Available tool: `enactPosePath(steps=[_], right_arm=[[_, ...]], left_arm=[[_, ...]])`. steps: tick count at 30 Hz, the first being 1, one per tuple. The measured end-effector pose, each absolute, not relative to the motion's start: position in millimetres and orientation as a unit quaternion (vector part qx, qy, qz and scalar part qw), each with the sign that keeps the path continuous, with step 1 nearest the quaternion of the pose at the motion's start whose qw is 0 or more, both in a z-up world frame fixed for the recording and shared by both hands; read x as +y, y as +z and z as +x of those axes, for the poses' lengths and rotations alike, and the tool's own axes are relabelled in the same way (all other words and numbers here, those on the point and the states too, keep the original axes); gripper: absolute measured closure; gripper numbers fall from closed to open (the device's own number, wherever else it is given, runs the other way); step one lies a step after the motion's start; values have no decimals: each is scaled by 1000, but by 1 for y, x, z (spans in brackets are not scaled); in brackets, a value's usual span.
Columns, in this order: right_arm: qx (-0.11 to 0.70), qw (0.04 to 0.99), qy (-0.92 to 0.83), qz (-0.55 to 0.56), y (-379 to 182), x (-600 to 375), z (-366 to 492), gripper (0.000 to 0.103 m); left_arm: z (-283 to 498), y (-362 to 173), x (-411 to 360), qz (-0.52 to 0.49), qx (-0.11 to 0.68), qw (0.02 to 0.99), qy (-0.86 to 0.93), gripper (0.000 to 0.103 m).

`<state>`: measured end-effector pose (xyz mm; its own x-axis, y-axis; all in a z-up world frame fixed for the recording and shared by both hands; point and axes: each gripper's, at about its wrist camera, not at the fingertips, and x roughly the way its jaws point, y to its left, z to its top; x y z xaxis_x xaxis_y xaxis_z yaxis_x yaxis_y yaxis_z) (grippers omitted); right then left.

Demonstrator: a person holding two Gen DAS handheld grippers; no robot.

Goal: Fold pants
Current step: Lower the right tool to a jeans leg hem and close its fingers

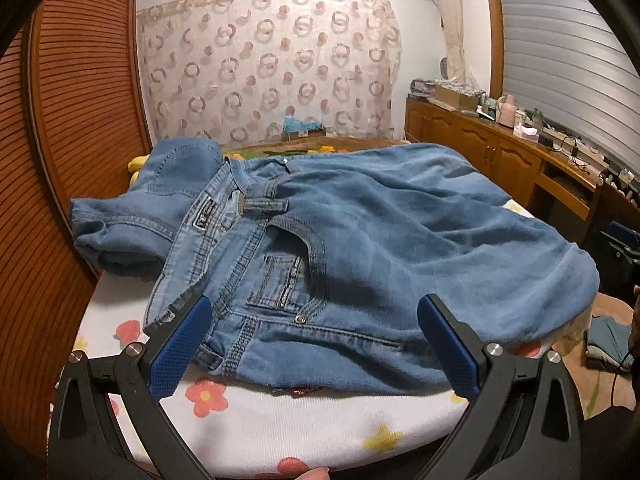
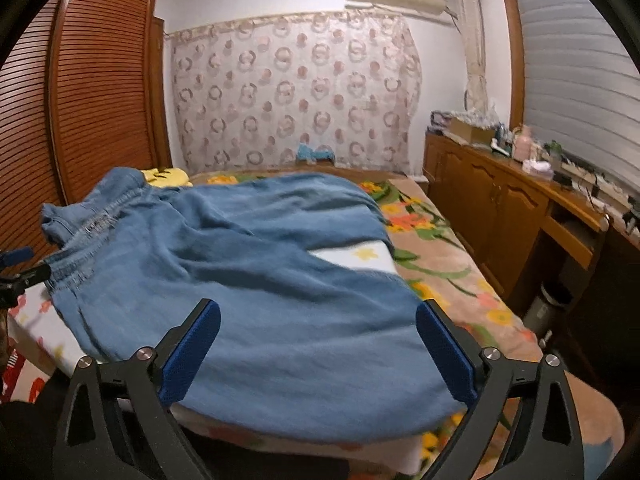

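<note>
Light blue denim pants lie spread over a white flowered cloth on the bed. The waistband, belt loops and front pocket face the left wrist view; one part lies bunched at the far left. My left gripper is open and empty, its blue pads just above the pocket area. In the right wrist view the pants show their elastic waistband at left. My right gripper is open and empty over the near edge of the denim. The left gripper's tip shows at the left edge.
A louvred wooden wardrobe stands close on the left. A wooden sideboard with clutter runs along the right. A flowered blanket covers the bed on the right. A patterned curtain hangs behind. A yellow pillow lies at the bed's far end.
</note>
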<state>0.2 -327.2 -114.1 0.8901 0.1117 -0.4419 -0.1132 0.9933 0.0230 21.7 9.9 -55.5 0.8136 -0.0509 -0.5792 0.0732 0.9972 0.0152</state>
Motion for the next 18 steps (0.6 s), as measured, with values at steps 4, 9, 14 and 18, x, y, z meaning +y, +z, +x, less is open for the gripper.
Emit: enactPosePath(steps=[4, 9, 14, 18], right_arm=[[249, 967, 46, -4, -113, -335, 0, 9], [287, 957, 38, 4, -109, -342, 0, 13], [318, 947, 31, 26, -99, -345, 6, 16], [333, 941, 28, 46, -95, -349, 8, 18]], left_arm=[[24, -62, 11, 17, 311, 950, -33, 0], [27, -68, 16, 16, 320, 947, -35, 0], [30, -78, 34, 9, 330, 944, -29, 3], [33, -84, 54, 1, 338, 941, -19, 9]])
